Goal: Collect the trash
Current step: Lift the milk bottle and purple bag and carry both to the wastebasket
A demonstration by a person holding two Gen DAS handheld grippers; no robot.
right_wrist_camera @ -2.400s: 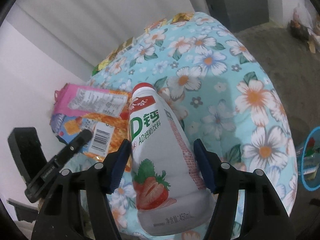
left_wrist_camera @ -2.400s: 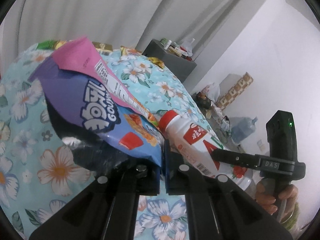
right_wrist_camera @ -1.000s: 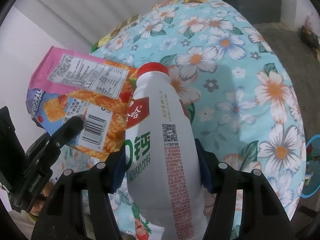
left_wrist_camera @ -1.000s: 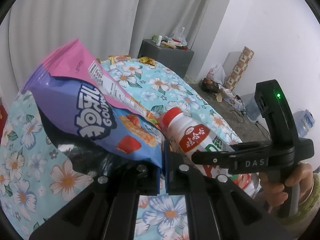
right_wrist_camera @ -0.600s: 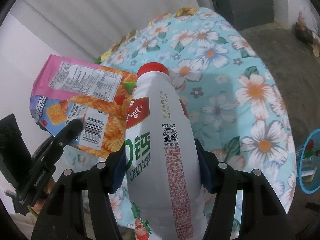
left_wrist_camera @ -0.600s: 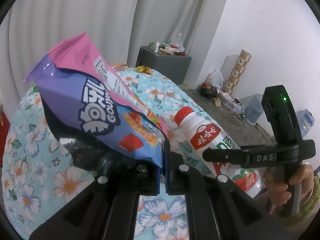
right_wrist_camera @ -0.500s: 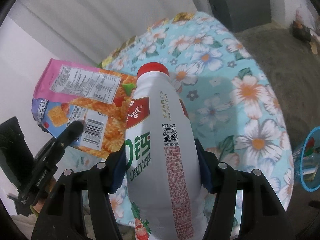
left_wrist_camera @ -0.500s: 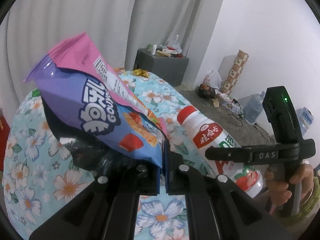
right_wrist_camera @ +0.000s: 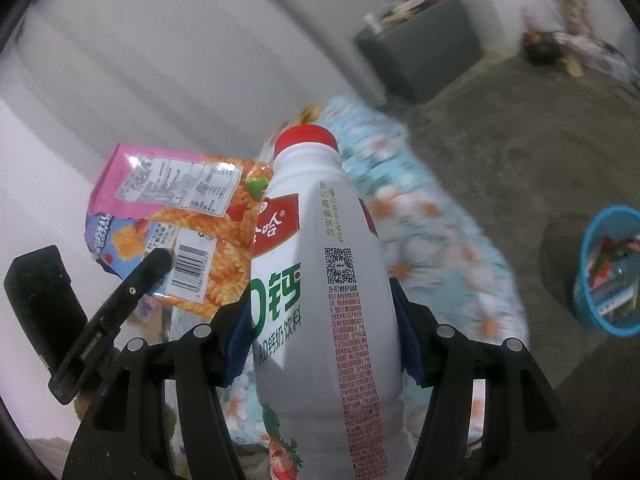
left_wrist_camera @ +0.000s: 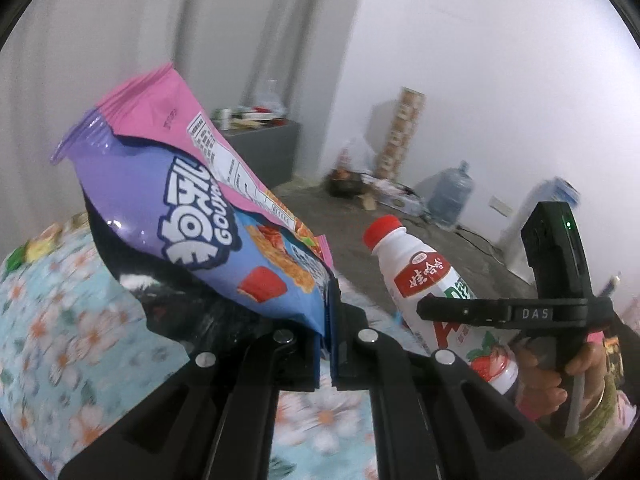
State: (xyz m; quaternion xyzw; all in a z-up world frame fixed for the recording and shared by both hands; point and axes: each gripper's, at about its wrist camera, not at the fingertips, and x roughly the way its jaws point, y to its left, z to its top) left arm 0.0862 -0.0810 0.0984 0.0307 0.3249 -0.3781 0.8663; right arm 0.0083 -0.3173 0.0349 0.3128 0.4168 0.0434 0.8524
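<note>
While both tools are raised above the flowered tablecloth (left_wrist_camera: 60,340), we note the left gripper (left_wrist_camera: 327,344) pinched tight on the lower corner of a purple-and-pink snack bag (left_wrist_camera: 192,216), which stands up and leans left of the fingers. The right gripper (right_wrist_camera: 320,336) is clamped around the body of a white milk-drink bottle (right_wrist_camera: 320,280) with a red cap (right_wrist_camera: 306,138), neck pointing away from the camera. In the left wrist view the bottle (left_wrist_camera: 432,292) sits just right of the bag, apart from it. A blue basket (right_wrist_camera: 608,272) holding scraps stands on the floor, well clear of the table's right edge. A grey cabinet (right_wrist_camera: 424,48) stands against the far wall.
</note>
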